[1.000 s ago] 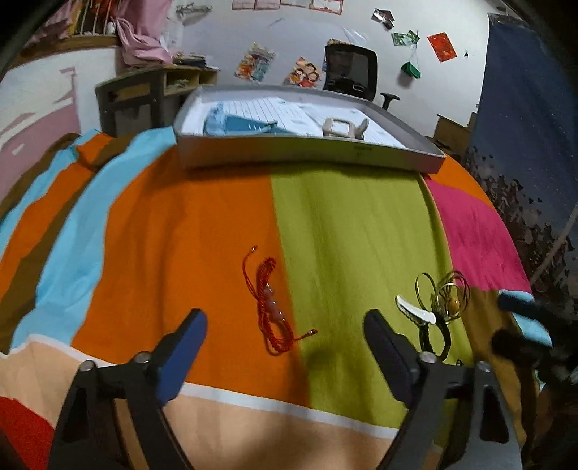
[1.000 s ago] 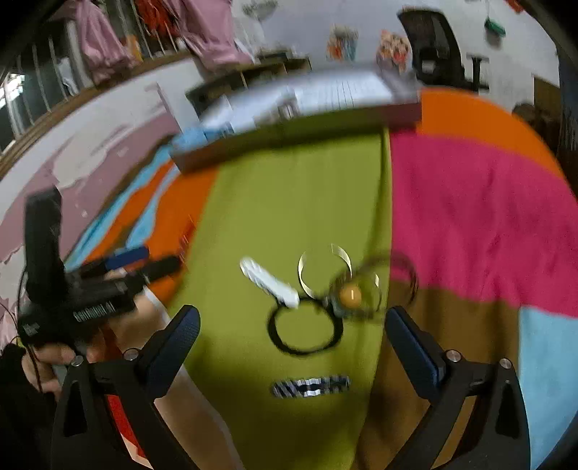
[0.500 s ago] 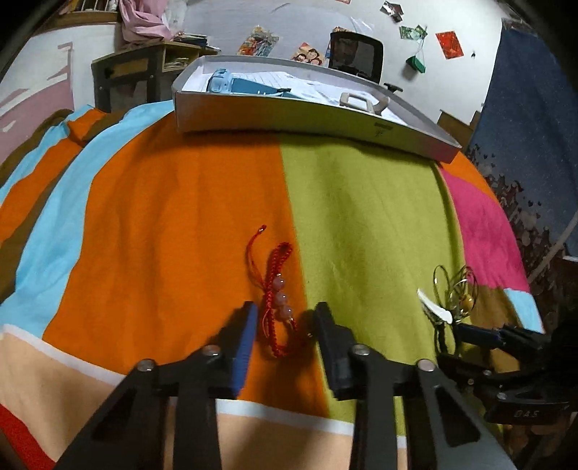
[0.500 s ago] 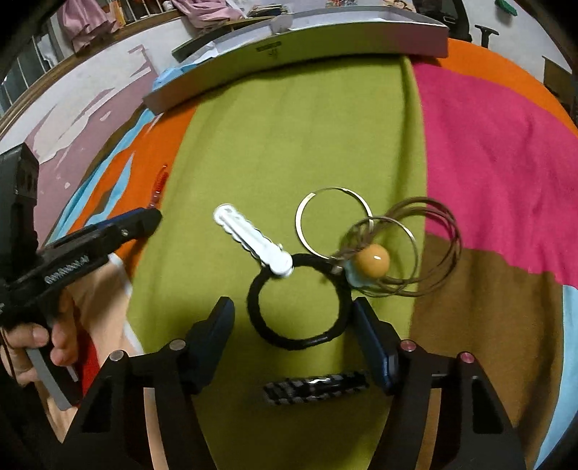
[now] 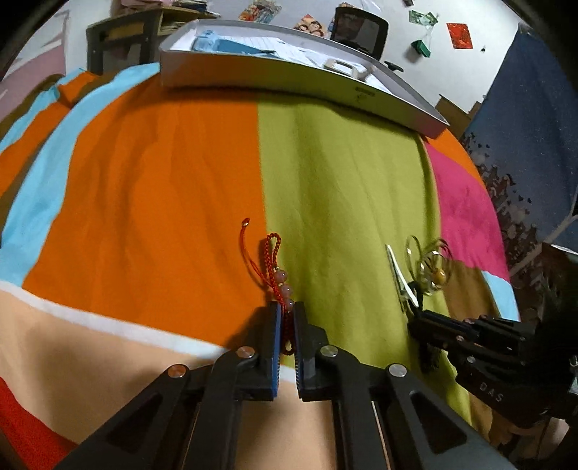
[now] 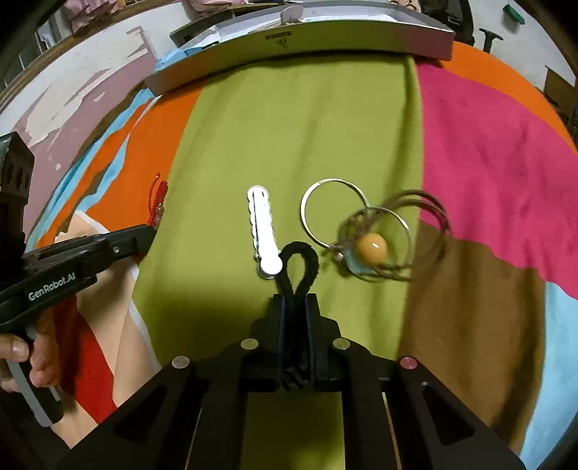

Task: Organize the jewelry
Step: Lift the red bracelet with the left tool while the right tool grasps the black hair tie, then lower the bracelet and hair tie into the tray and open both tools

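Observation:
A red cord bracelet with pink beads (image 5: 276, 278) lies where the orange and green stripes of the bedspread meet. My left gripper (image 5: 288, 311) is shut on its near end. In the right wrist view my right gripper (image 6: 295, 302) is shut on a black hair tie (image 6: 301, 255), squeezed into a loop. Just beyond it lie a white hair clip (image 6: 263, 231), a silver ring bangle (image 6: 334, 208) and thin wire bangles with an amber bead (image 6: 372, 247). The left gripper (image 6: 150, 228) shows there too, held by a hand (image 6: 21, 361).
A wide grey tray (image 5: 274, 77) with a blue item and white papers sits at the far edge of the bed (image 5: 343, 166). Beyond it stand a desk (image 5: 119, 39) and an office chair (image 5: 359, 25). A dark blue hanging (image 5: 531, 119) is at the right.
Both grippers went from wide open to shut. The left one moved forward and shut on the red bracelet. The right one dropped onto the black hair tie and pinched it into a narrow loop.

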`<state>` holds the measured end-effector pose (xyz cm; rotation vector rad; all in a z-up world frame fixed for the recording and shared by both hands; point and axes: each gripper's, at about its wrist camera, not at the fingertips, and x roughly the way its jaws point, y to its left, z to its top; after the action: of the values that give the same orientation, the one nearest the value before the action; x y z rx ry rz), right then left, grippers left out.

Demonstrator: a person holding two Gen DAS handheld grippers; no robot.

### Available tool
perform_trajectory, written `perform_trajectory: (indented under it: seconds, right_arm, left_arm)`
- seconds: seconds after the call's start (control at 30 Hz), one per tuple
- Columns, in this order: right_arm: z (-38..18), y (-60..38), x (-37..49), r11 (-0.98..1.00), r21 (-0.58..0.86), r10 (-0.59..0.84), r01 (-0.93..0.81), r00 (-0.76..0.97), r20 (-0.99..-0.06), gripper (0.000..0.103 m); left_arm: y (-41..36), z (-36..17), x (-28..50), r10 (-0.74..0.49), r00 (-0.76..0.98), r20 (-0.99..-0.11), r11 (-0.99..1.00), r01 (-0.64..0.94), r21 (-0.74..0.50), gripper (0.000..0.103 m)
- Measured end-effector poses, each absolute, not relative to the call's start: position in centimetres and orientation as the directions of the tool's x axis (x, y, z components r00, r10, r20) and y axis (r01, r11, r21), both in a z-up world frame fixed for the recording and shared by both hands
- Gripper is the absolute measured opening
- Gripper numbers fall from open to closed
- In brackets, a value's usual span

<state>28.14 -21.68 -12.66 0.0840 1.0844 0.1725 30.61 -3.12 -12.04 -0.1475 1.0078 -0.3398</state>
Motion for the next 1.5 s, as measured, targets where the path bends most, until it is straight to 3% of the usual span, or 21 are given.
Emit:
perform_trajectory:
  seconds: [0.47, 0.87, 1.2, 1.5]
  right_arm:
    - [-6.6, -23.2, 27.1, 0.992, -0.038, 0.047, -0.116, 0.647, -0.761, 0.009]
    - [-1.7, -22.5, 28.1, 0.975, -0.175, 0.008, -0.134, 0.815, -0.579, 0.009]
    - [3.4, -24.3, 38.0, 0.986, -0.080, 0.103, -0.146, 0.911, -0.399, 0.009]
    - [-1.2, -25.8, 46.4, 0.988, 0.066, 0.154, -0.140, 0.865, -0.477, 0.009]
  left_arm:
    - [-6.8, -9.4, 27.4, -0.454, 0.505, -0.734, 0.881, 0.377, -0.286, 0.005]
    - [-6.0, -7.3, 27.7, -0.455, 0.584, -0.673, 0.888, 0.360, -0.287, 0.005]
    - [-5.7, 0.5, 37.3, -0.393, 0.751, -0.531, 0.919, 0.299, -0.257, 0.005]
    - [-6.2, -1.2, 48.2, -0.347, 0.699, -0.625, 0.936, 0.217, -0.276, 0.005]
